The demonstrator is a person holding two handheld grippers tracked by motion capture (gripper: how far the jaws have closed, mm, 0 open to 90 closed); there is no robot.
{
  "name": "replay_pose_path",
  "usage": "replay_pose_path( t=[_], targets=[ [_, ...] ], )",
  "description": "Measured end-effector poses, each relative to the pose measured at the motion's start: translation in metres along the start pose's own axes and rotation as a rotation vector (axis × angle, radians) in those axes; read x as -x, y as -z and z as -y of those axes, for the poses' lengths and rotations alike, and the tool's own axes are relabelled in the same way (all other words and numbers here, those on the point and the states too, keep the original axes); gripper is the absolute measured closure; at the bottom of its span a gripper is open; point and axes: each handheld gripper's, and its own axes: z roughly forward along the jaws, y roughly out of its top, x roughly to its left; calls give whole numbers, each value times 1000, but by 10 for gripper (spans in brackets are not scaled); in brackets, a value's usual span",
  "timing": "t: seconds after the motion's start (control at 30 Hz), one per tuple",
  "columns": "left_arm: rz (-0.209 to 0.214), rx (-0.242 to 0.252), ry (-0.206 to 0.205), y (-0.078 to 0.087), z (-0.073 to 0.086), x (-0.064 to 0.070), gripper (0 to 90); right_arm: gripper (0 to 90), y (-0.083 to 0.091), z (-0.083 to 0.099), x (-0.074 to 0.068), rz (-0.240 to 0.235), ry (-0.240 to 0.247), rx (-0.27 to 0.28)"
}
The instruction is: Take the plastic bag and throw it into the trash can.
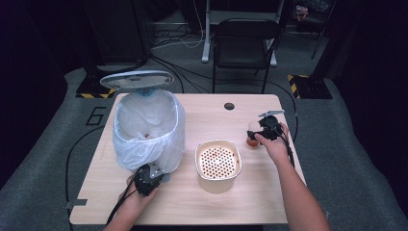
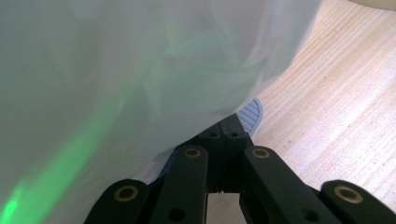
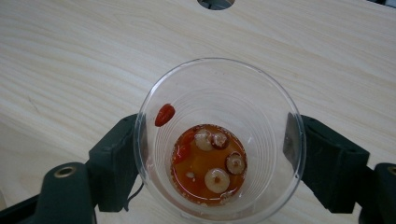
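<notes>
Right claw clamped around clear cup; left claw closed beside bin bag.

I count one cup between my right jaws. Beyond: one bin, one strainer, one chair.

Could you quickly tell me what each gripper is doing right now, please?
Left gripper: shut, pressing the bin pedal.
Right gripper: shut on the clear cup, fingers on both sides.

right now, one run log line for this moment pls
left gripper: shut at bin pedal | right gripper: shut on clear cup, upright, orange liquid and fruit bits | strainer bowl: between, untouched
</notes>
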Motion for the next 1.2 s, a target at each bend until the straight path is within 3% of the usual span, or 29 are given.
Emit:
replay_pose_path(
  t=[0.2, 0.5, 0.87, 0.97, 1.0, 1.03, 1.1, 1.2],
  targets=[
    [-2, 2, 0, 0, 0, 0, 900, 224, 9, 7, -2, -24, 27, -12],
    [-3, 0, -1, 0, 0, 0, 900, 226, 32, 31, -20, -46, 75, -11],
    [-5, -5, -8, 1, 0, 1, 900, 216, 60, 63, -41, -75, 69, 4],
    [-13, -6, -1, 0, 0, 2, 900, 177, 62, 67, -44, -63, 62, 19],
    [-12, -3, 0, 0, 0, 2, 900, 133, 62, 68, -44, -54, 80, 25],
    [-12, -2, 2, 0, 0, 2, 900, 133, 62, 69, -46, -55, 54, 32],
    [-9, -8, -12, 1, 0, 1, 900, 131, 62, 71, -46, -58, 51, 65],
    [-6, -6, 6, 0, 0, 1, 900, 111, 61, 73, -47, -57, 52, 81]
  ],
)
